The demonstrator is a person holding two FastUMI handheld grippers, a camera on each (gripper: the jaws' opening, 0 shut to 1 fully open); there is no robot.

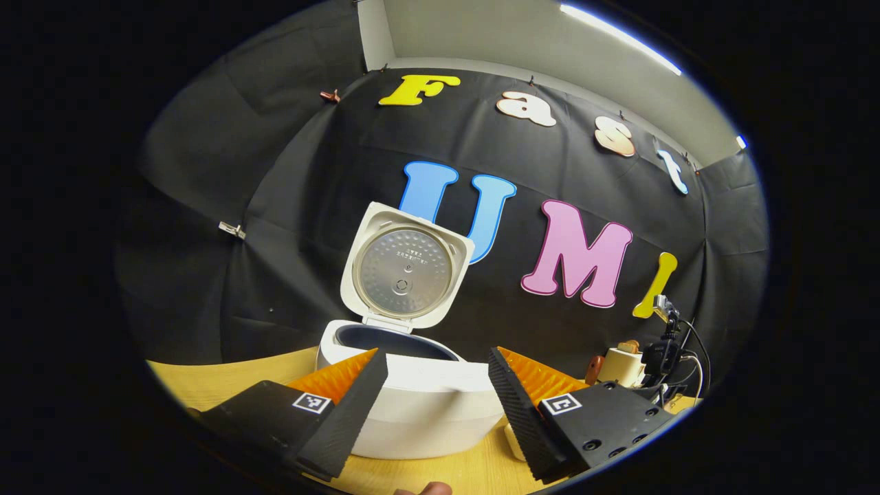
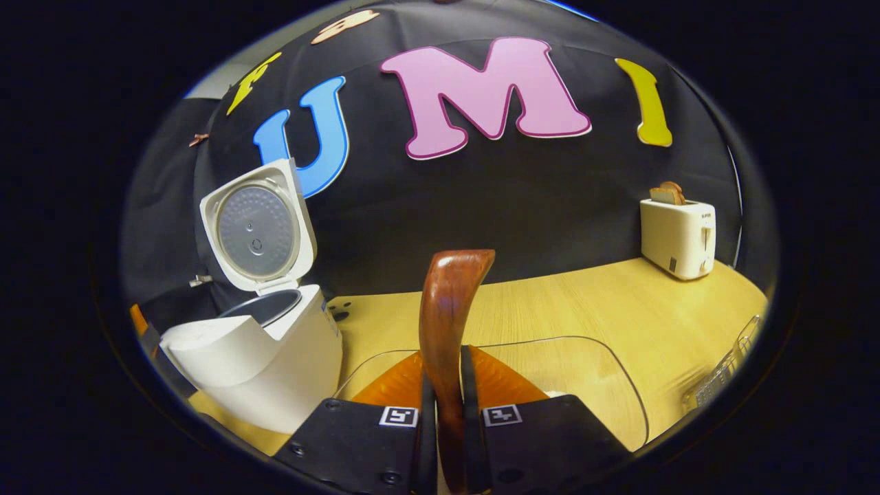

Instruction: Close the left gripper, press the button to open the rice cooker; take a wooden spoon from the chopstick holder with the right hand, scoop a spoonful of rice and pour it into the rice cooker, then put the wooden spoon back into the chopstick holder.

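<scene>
The right tool (image 2: 443, 405) grips the wooden spoon (image 2: 448, 309) upright between its 2 fingers. The left tool (image 1: 440, 399) hangs open before the rice cooker (image 1: 412, 399), whose lid (image 1: 405, 271) stands raised, near the worktop's (image 2: 605, 309) left edge.

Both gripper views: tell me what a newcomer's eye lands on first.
The white rice cooker stands open on the wooden table, its lid tipped up to show the metal inner plate. In the right gripper view, the right gripper is shut on a reddish wooden spoon rising up the middle. A toaster sits far right.
</scene>
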